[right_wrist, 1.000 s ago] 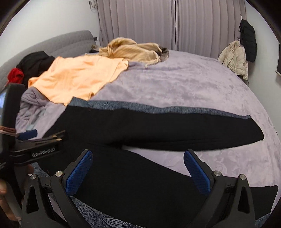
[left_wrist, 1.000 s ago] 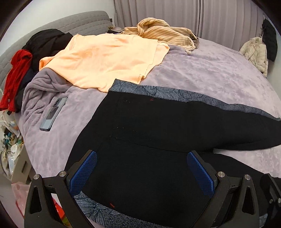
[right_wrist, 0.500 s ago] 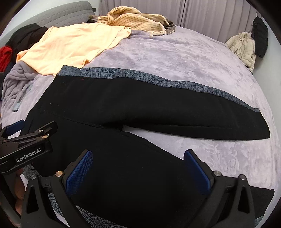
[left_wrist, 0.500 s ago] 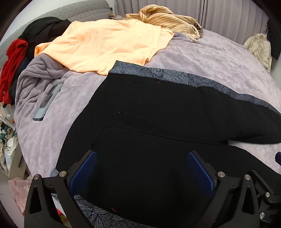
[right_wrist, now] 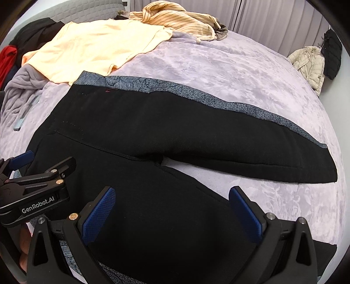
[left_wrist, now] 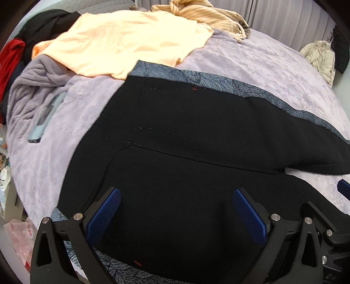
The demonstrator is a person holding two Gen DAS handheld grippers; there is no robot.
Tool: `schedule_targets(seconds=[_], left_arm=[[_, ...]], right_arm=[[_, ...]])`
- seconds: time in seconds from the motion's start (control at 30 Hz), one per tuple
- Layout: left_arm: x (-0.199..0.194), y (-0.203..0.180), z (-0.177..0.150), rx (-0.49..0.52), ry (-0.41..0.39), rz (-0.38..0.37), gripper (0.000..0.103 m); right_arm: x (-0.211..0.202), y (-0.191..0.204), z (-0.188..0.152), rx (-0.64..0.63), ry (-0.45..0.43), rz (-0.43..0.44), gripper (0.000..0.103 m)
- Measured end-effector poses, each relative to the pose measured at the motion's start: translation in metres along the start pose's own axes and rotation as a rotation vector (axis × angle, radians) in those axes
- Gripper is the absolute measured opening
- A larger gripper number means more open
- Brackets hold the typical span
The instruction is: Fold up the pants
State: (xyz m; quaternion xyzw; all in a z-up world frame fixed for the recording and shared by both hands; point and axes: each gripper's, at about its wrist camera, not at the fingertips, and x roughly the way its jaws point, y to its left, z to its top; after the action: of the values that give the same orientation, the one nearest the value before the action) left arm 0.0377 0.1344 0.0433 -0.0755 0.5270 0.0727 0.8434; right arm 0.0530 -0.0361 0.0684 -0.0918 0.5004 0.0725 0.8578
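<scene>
Left wrist view first: the left claw [left_wrist: 176, 215] is spread wide, blue pads far apart, nothing between them, hovering over the waist end of the pants [left_wrist: 196, 153]. The pants lie flat on the bed [left_wrist: 262, 65], black with a patterned grey stripe [left_wrist: 196, 76] along the far edge. One leg runs away to the right, the other comes down under the claw. A peach shirt [left_wrist: 122, 41] lies beyond the pants, its near edge just overlapping the stripe's corner. Behind it sits a striped beige top [left_wrist: 207, 15]. A phone [left_wrist: 47, 118] lies on the cover to the left, apart from the pants. Red and black clothes [left_wrist: 13, 54] are heaped at the far left. At the right edge, part of the other tool pokes in.

Over to the right wrist view: the right claw [right_wrist: 171, 212] is just as wide open, empty, poised above the nearer leg. The pants [right_wrist: 153, 122] show both legs here, parting in a V with the bed's purple cover [right_wrist: 240, 76] between them. The far leg's cuff ends well to the right. The left claw [right_wrist: 24, 159] comes in from the left, over the waist corner; from this side I cannot tell how far it gapes. A cream jacket [right_wrist: 310, 63] hangs by the wall beyond the bed.
</scene>
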Motion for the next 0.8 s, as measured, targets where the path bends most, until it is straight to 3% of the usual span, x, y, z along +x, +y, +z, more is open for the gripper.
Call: schedule_targets(seconds=[0.4, 0.8], left_arm=[[0.014, -0.013, 0.038, 0.052, 0.015, 0.029, 0.103], [0.046, -0.024, 0.074, 0.072, 0.070, 0.031, 0.103]], right_arm=[[0.015, -0.012, 0.036, -0.060, -0.014, -0.021, 0.103], [0.059, -0.023, 0.085, -0.136, 0.034, 0.016, 0.103]])
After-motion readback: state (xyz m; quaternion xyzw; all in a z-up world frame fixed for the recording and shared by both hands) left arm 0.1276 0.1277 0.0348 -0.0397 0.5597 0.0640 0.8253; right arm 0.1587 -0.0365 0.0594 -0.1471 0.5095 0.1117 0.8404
